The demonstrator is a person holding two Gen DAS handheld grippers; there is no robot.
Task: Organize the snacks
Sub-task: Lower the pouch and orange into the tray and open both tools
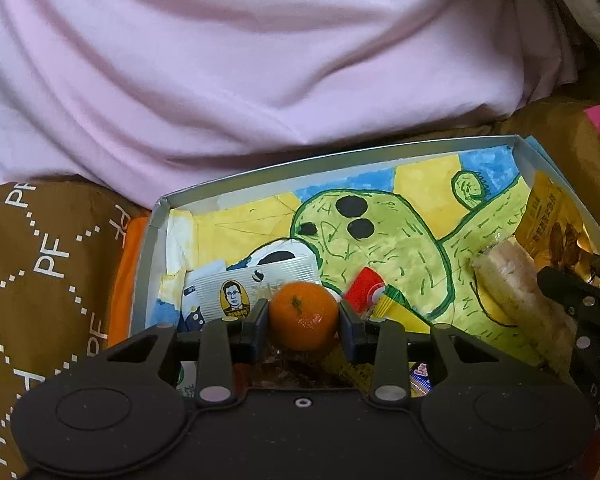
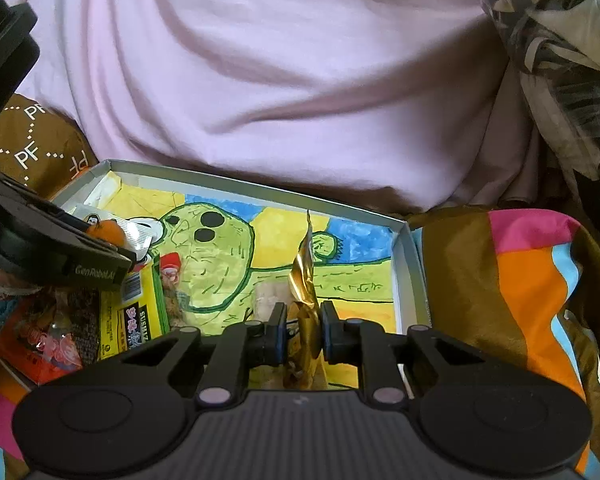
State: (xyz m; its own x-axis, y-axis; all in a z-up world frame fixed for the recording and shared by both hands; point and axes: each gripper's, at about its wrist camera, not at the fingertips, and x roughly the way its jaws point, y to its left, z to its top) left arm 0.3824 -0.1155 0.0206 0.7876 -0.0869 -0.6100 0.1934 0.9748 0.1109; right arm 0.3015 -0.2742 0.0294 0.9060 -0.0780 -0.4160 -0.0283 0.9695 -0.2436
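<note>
My left gripper (image 1: 303, 312) is shut on a small orange mandarin (image 1: 303, 316) and holds it over the near left part of a shallow grey box (image 1: 340, 156) lined with a painted green cactus drawing. My right gripper (image 2: 303, 320) is shut on a gold foil snack packet (image 2: 305, 280), standing on edge over the box's right side. In the right wrist view the left gripper (image 2: 112, 240) and mandarin (image 2: 107, 231) show at the left. A white sachet (image 1: 236, 284), a red and yellow packet (image 1: 370, 290) and a pale wrapped bar (image 1: 516, 292) lie in the box.
A pink sheet (image 1: 260, 60) rises behind the box. Brown "PF" fabric (image 1: 48, 264) lies left, and striped orange and pink fabric (image 2: 532, 280) right. More snack packets (image 2: 128, 320) lie at the box's near left.
</note>
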